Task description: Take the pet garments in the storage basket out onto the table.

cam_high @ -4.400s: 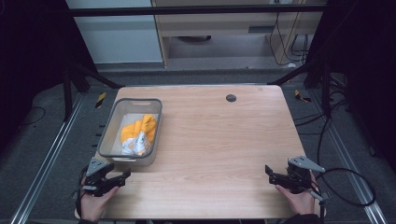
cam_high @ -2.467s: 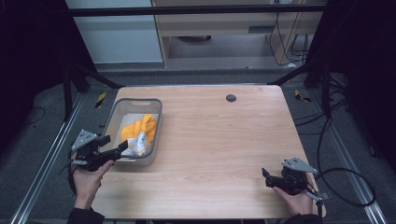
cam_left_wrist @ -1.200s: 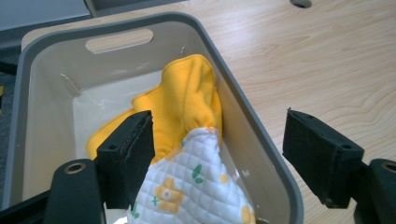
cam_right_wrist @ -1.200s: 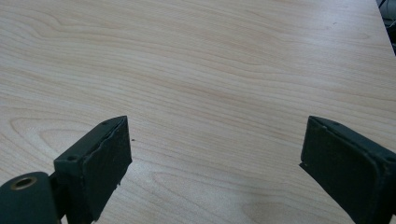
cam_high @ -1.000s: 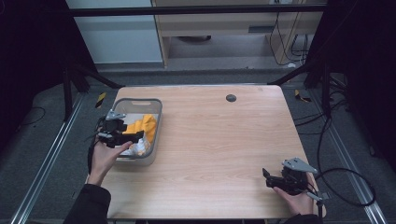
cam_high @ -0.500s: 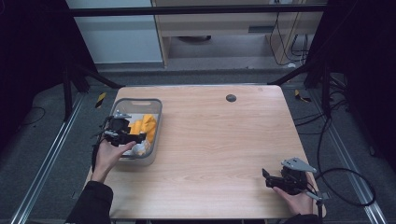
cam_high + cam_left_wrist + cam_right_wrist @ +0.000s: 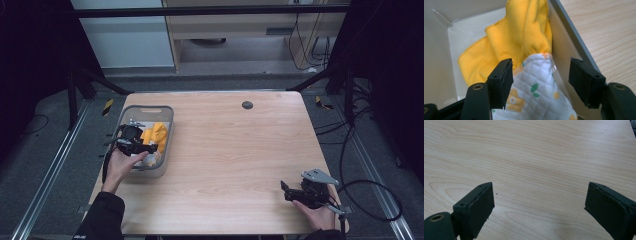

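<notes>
A person's left hand (image 7: 121, 162) holds the left gripper (image 7: 141, 148) over a grey bin (image 7: 167, 131) standing at the left edge of a light wooden bench (image 7: 235, 150), toward the far left corner. The gripper's jaws stand apart, and in the left gripper view the left gripper (image 7: 540, 75) has them on either side of a white quilted cloth (image 7: 536, 100) printed with small yellow and green shapes; neither pad is pressed against the fabric. That cloth lies inside the bin, against its wall on the bench side, with a yellow cloth (image 7: 516, 42) bunched just behind it and touching it. From above, the yellow cloth (image 7: 156, 134) shows in the middle of the bin, beside the gripper. A dark sleeve (image 7: 102, 217) comes in at the bench's near left corner.

At the near right corner the right hand (image 7: 317, 216) holds the right gripper (image 7: 287, 190) low over the bare wood, its grey plate on top and a black cable (image 7: 372, 200) looping off the right edge. In the right gripper view its jaws are spread wide with nothing between them but wood grain. A small dark round disc (image 7: 247, 105) sits near the far edge.
</notes>
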Demonstrator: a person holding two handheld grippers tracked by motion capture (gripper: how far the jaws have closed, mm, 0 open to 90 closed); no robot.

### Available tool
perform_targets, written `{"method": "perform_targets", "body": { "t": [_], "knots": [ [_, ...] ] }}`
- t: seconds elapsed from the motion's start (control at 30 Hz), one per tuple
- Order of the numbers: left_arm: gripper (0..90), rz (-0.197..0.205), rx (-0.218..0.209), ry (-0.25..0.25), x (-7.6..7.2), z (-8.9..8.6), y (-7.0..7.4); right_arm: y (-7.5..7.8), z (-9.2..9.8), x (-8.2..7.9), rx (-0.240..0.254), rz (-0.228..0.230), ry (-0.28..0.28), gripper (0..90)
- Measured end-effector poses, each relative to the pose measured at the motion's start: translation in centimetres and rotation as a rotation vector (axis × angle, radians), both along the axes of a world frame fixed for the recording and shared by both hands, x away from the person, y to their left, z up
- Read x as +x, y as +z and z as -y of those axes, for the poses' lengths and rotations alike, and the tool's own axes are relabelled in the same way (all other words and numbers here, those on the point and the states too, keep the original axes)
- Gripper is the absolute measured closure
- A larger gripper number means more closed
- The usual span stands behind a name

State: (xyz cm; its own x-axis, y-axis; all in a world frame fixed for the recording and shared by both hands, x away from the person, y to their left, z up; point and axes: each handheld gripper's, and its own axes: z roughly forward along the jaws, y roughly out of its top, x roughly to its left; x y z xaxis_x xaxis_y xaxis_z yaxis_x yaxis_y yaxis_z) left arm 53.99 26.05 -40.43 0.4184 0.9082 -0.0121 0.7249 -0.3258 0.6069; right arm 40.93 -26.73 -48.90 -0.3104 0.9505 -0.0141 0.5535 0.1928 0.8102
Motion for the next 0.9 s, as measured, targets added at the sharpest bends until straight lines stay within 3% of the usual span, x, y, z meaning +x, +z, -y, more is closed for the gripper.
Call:
{"method": "perform_targets", "body": {
  "t": [0.27,0.73,0.9],
  "knots": [
    [41.1,-0.032,0.024,0.004,0.4,0.3,-0.8,-0.1,0.0,0.1,-0.007,-0.001,0.003,8.5],
    [61.4,-0.087,0.051,0.029,0.9,0.4,-1.8,-0.1,-0.1,0.1,-0.008,-0.006,0.007,8.4],
    [72.6,-0.106,0.049,0.040,1.0,0.1,-1.8,-0.1,0.0,0.1,-0.007,-0.007,0.006,8.4]
  ]
}}
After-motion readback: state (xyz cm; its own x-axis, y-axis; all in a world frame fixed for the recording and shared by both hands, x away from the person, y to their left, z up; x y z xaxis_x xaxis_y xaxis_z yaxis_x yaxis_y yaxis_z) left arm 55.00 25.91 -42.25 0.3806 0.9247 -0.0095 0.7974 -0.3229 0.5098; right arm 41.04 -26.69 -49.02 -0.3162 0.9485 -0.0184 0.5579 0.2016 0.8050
